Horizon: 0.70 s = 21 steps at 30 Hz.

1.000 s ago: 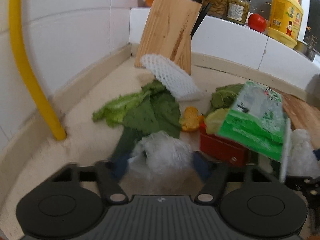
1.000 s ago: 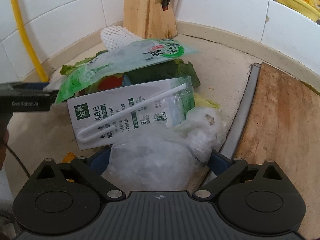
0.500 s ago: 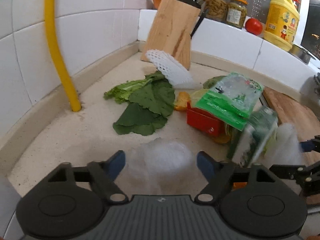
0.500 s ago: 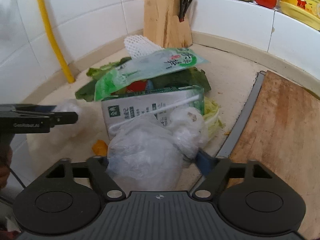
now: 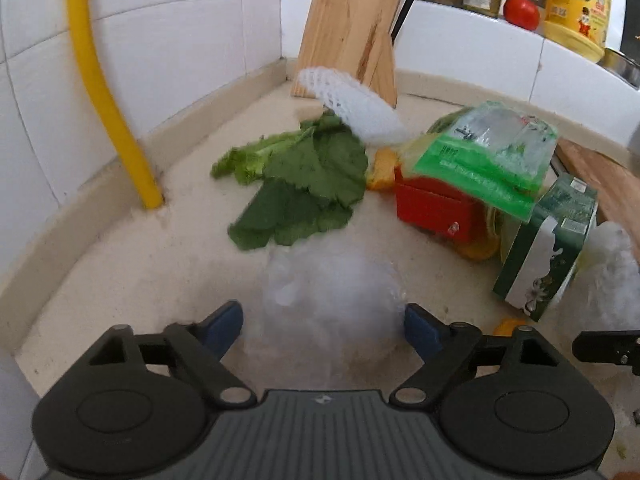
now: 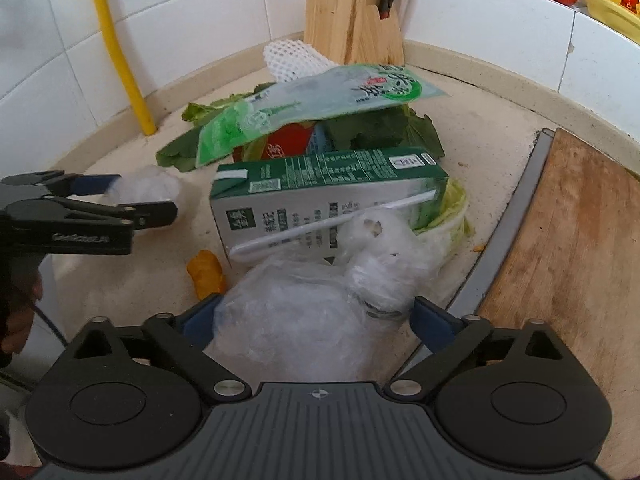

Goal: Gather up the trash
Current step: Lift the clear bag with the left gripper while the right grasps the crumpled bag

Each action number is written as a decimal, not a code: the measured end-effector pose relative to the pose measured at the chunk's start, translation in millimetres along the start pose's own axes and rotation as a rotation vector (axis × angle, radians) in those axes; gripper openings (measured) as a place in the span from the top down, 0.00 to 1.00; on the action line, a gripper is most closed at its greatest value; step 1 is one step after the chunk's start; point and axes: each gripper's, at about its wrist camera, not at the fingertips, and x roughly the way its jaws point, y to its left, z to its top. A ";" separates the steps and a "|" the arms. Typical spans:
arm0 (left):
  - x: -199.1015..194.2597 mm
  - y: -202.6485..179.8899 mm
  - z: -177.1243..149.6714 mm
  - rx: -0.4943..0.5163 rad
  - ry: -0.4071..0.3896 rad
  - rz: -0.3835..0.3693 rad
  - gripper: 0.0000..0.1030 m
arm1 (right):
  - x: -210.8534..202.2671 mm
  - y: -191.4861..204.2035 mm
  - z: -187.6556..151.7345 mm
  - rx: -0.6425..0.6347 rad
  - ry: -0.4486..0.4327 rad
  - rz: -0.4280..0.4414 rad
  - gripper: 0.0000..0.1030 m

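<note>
A pile of trash lies on the beige counter: a green-and-white milk carton (image 6: 328, 192) with a straw, a green snack pouch (image 6: 312, 104), a red box (image 5: 436, 208), a white foam net (image 5: 352, 104), green leaves (image 5: 308, 184) and an orange peel (image 6: 206, 272). My right gripper (image 6: 312, 320) is shut on a crumpled clear plastic bag (image 6: 320, 304) in front of the carton. My left gripper (image 5: 322, 324) stands open at the counter's left front. A small clear plastic wad (image 5: 328, 280) sits loose between its fingers, resting on the counter.
A wooden knife block (image 5: 352, 28) stands in the back corner and a yellow pipe (image 5: 108, 100) runs down the left tiled wall. A wooden cutting board (image 6: 568, 260) lies to the right. Jars, a tomato (image 5: 520, 12) and a yellow bottle (image 5: 576, 4) line the back ledge.
My left gripper's jaws have spread and let go of the plastic wad, and it has drawn back from the pile. My right gripper has pulled back with its bag, and the carton has tipped up.
</note>
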 end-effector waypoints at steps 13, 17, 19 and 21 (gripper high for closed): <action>-43.0 -23.7 -8.1 -0.087 0.010 -0.018 0.58 | -21.3 -6.7 -5.5 0.040 -0.001 0.117 0.44; -55.3 -33.1 -13.1 -0.114 0.009 -0.009 0.59 | -25.6 -9.8 -6.6 0.023 -0.003 0.136 0.45; -60.9 -39.2 -18.5 -0.132 0.014 -0.004 0.59 | -25.7 -12.1 -8.0 0.017 0.003 0.156 0.45; -62.4 -46.7 -24.8 -0.127 0.022 0.000 0.58 | -23.9 -13.3 -9.6 0.014 0.016 0.184 0.45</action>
